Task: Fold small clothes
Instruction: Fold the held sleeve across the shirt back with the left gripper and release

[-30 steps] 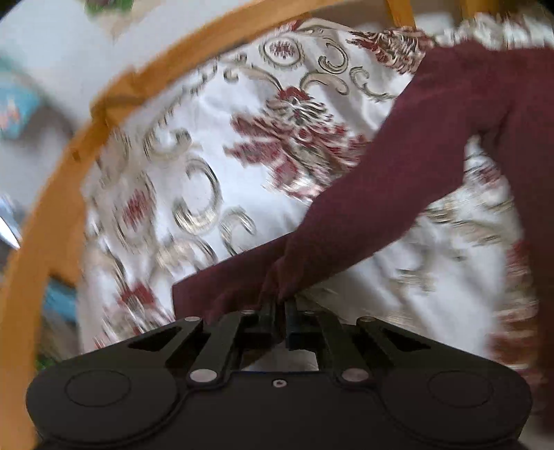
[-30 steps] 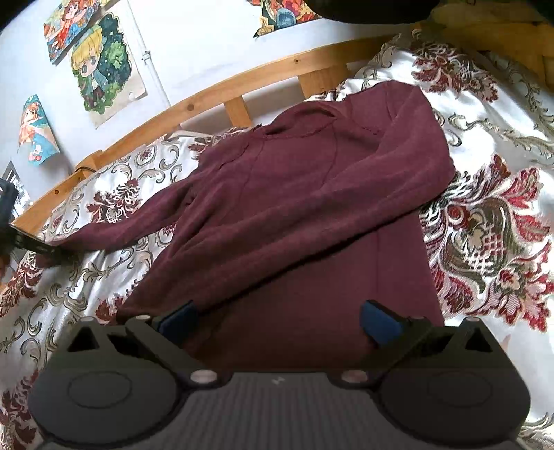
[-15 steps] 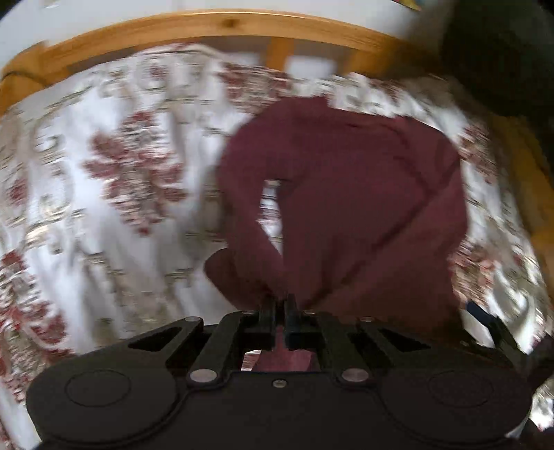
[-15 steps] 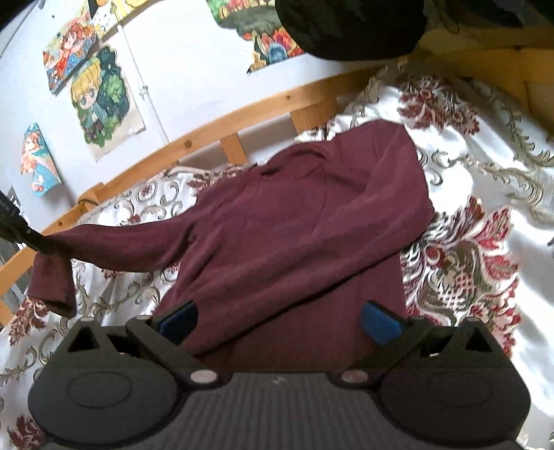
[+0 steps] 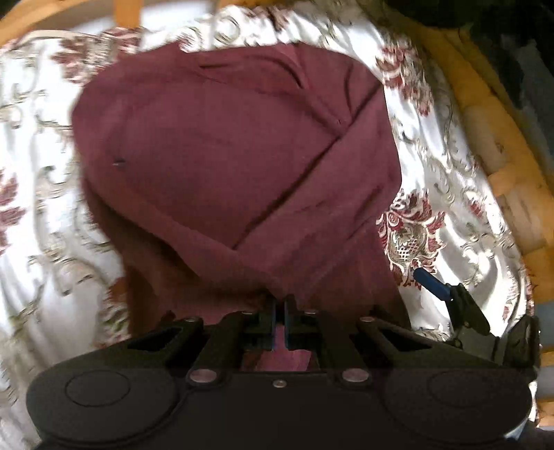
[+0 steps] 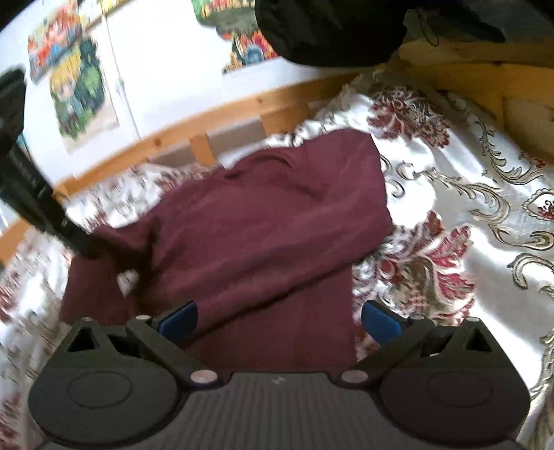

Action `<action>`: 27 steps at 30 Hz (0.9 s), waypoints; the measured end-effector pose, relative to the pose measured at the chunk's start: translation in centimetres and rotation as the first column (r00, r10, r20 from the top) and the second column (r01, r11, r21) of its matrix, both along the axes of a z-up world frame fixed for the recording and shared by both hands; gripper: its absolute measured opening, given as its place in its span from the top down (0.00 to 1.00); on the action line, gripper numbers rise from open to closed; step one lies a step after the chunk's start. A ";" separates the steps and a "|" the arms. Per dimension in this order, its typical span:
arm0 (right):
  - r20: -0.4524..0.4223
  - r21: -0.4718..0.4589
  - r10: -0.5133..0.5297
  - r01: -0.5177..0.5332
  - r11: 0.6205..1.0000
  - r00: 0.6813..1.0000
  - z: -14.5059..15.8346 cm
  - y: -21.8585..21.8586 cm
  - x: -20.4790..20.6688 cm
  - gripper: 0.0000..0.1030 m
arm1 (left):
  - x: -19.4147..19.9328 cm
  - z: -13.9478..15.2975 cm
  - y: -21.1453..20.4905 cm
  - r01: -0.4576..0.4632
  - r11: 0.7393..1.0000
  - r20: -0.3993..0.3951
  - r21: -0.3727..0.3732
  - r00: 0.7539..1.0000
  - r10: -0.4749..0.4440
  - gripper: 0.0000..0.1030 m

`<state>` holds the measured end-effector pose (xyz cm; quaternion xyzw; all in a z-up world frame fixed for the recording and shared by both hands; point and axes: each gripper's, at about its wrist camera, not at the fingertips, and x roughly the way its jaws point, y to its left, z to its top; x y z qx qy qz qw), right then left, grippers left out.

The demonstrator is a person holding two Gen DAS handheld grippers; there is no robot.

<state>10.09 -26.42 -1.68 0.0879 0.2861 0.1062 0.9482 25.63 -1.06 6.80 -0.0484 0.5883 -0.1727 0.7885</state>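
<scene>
A maroon sweater (image 5: 225,155) lies spread on the floral bedspread (image 5: 450,194), its right sleeve folded diagonally across the chest. My left gripper (image 5: 279,304) is shut on the cuff of the other sleeve, which it holds over the sweater's lower body; a bit of cuff shows behind the jaws. In the right wrist view the sweater (image 6: 270,225) fills the middle. There the left gripper (image 6: 81,247) reaches in from the left with the sleeve hanging from it. My right gripper (image 6: 277,315) hovers open over the sweater's hem, nothing between its blue pads (image 6: 379,323).
A wooden bed rail (image 6: 242,107) runs along the far side, with cartoon posters (image 6: 79,90) on the white wall behind. A dark bulky thing (image 6: 329,31) hangs at the top. More wooden frame (image 5: 502,166) borders the bed at the right.
The left gripper has swung the sleeve cuff in from the outstretched left side to over the sweater's body and tipped downward. The right gripper has stayed open and almost still.
</scene>
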 end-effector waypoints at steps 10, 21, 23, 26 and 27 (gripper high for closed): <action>-0.032 -0.026 0.065 -0.066 0.998 0.997 -1.7 1.2 0.1 0.00 | 2.9 -5.1 -3.0 0.014 0.998 -0.010 -0.068 1.000 -0.014 0.65; 0.049 0.141 0.161 -0.166 0.976 0.986 -2.2 2.2 0.0 0.00 | 0.8 -1.8 3.2 -0.028 0.979 0.216 -0.201 0.974 0.072 0.13; 0.047 0.161 0.146 -0.152 0.975 0.988 -2.6 2.0 0.3 0.01 | 0.5 -1.8 5.4 -0.093 0.978 0.241 -0.185 0.961 0.137 0.10; 0.046 0.220 0.110 -0.117 0.968 0.993 -2.8 1.3 1.4 0.14 | 0.4 -2.4 8.8 -0.207 0.973 0.270 -0.104 0.935 0.228 0.07; 0.044 0.234 0.093 -0.101 0.967 0.995 -2.8 1.1 1.8 0.17 | 0.4 -2.8 9.8 -0.238 0.969 0.275 -0.074 0.929 0.249 0.07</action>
